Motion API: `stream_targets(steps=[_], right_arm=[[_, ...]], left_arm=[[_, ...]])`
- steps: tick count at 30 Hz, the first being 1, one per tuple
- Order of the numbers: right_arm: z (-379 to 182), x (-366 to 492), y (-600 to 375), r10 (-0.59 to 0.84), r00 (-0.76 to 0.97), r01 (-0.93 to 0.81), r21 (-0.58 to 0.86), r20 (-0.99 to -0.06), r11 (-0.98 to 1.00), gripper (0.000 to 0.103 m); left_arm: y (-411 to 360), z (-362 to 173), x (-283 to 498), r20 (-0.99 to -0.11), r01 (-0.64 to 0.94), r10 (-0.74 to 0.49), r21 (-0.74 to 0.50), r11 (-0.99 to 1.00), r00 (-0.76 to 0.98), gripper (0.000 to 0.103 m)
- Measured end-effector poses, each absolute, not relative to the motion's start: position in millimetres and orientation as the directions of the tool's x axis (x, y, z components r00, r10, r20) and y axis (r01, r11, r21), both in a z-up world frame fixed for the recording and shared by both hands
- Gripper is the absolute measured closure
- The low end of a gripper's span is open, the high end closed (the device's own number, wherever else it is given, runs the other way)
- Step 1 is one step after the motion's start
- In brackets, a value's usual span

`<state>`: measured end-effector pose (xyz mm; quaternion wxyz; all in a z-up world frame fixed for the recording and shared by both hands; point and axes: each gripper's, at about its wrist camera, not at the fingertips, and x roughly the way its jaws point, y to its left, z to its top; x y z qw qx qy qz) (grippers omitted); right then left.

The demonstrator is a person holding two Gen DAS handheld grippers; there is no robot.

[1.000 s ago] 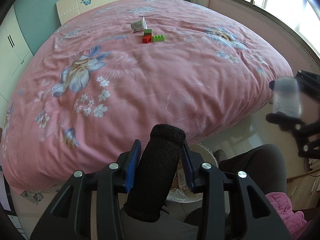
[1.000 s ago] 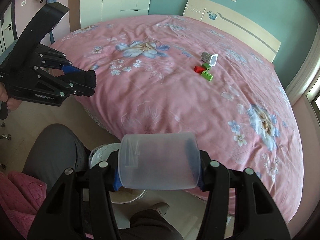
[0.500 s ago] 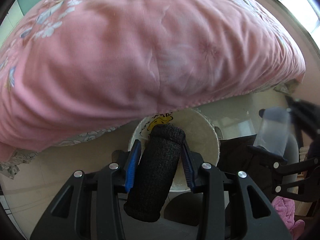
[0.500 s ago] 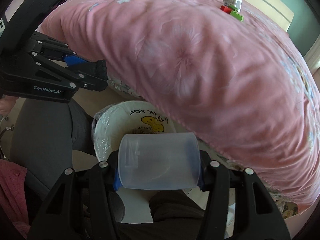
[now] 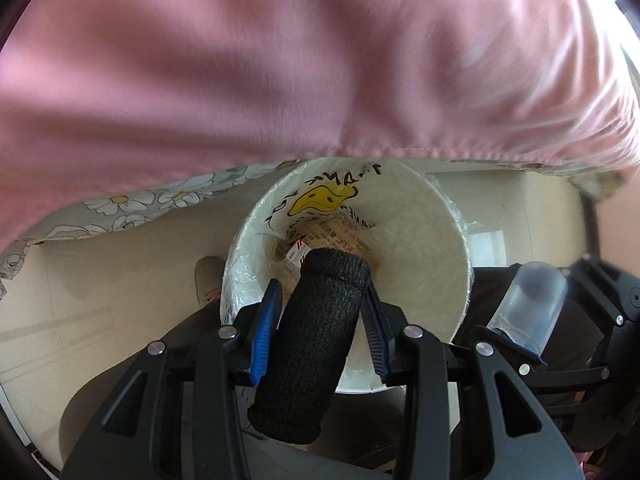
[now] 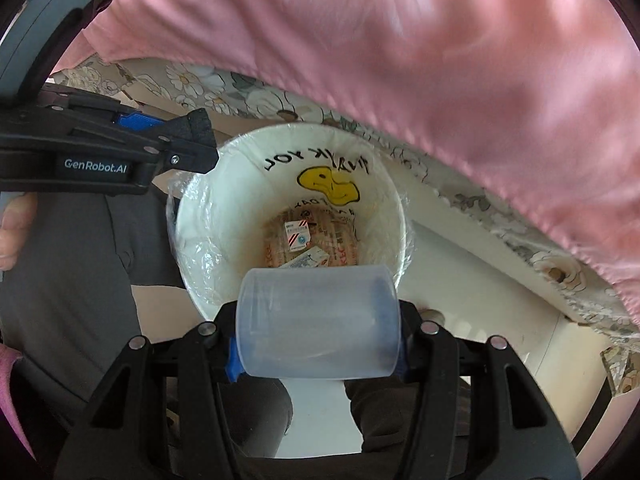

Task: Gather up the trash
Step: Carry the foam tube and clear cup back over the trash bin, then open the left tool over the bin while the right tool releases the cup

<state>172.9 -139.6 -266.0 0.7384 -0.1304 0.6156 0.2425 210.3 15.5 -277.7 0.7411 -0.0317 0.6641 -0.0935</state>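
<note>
Under the pink bedspread's [image 5: 280,60] edge, both claws clamp trash above the open bin [image 6: 224,216].

"GenRobot.AI" on left gripper [image 6: 192,140]

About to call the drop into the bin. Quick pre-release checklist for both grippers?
1. Left gripper shut on the black foam roll: ok.
2. Right gripper shut on the clear plastic cup: ok.
3. Foam roll over the mouth of the trash bin: ok; its far end lies over the opening.
4. Cup over the bin mouth: not ok, it sits at the near rim, only partly over the opening.
5. Room in the bin: ok, only small boxes and wrappers at the bottom.
6. Pink bedspread clear of the bin: cannot tell; it overhangs close to the far rim.
</note>
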Motion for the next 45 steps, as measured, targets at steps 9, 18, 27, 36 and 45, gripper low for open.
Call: stream_targets(steps=[9,18,27,36,45], right_arm=[[-312.2,184.5,-136.5,0.208,0.039,-0.434,0.171,-0.977,0.884,0.048],[-345.3,192.2,-131.5,0.205,-0.024,-0.415,0.197,-0.978,0.888,0.048],[-369.3,198.3,-122.2,0.233,-0.076,-0.384,0.244,-0.97,0.891,0.048],[-378.3,201.1,-120.1,0.233,-0.079,-0.376,0.245,-0.969,0.893,0.036],[-378.3,202.7,-121.1,0.242,-0.071,-0.384,0.251,-0.968,0.889,0.036]], left_arm=[[4.2,-313.2,216.9,-0.977,0.061,-0.211,-0.209,0.976,0.029,0.061],[-7.1,-338.4,227.9,-0.969,0.026,-0.245,-0.245,0.969,-0.018,0.061],[-19.1,-359.7,236.0,-0.964,0.012,-0.258,-0.259,0.966,-0.062,0.06],[-13.9,-371.3,240.4,-0.963,-0.026,-0.253,-0.251,0.968,-0.092,0.054],[-12.2,-369.8,238.6,-0.965,-0.028,-0.25,-0.248,0.968,-0.086,0.053]])
